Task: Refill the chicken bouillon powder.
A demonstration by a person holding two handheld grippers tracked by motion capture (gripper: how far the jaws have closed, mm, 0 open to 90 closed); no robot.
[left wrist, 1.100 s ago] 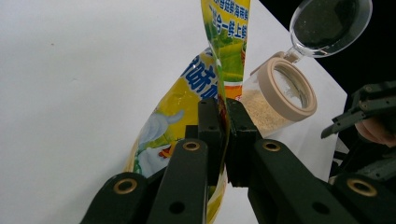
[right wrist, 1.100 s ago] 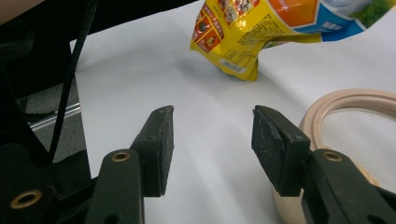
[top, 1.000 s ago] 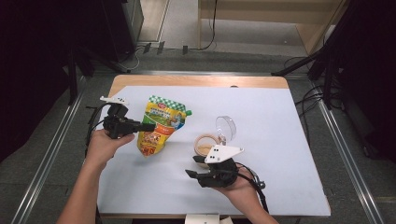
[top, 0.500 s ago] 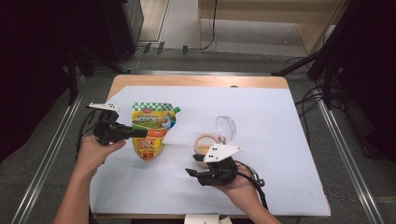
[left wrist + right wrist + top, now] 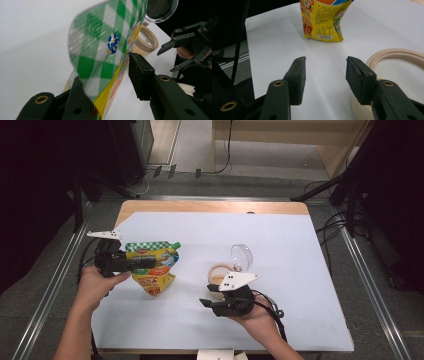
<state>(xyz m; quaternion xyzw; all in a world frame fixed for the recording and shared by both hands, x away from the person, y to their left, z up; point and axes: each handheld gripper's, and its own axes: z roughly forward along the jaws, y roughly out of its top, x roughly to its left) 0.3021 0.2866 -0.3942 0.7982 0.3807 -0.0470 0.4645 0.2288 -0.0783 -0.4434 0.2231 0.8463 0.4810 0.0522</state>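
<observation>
Now pouch [image 5: 152,266] upright, spout uppermost

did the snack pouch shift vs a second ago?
Yes. The snack pouch slid left and slightly toward the person, widening its gap from the tape roll, which stayed put. The left tongs have just been opening, pouch between them.

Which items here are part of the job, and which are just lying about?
In the job:
- yellow pouch, between the jaws of the left gripper, which have just been opening

Lying about:
- tape roll
- clear round piece behind it
- right gripper, open beside the roll, holding nothing
</observation>
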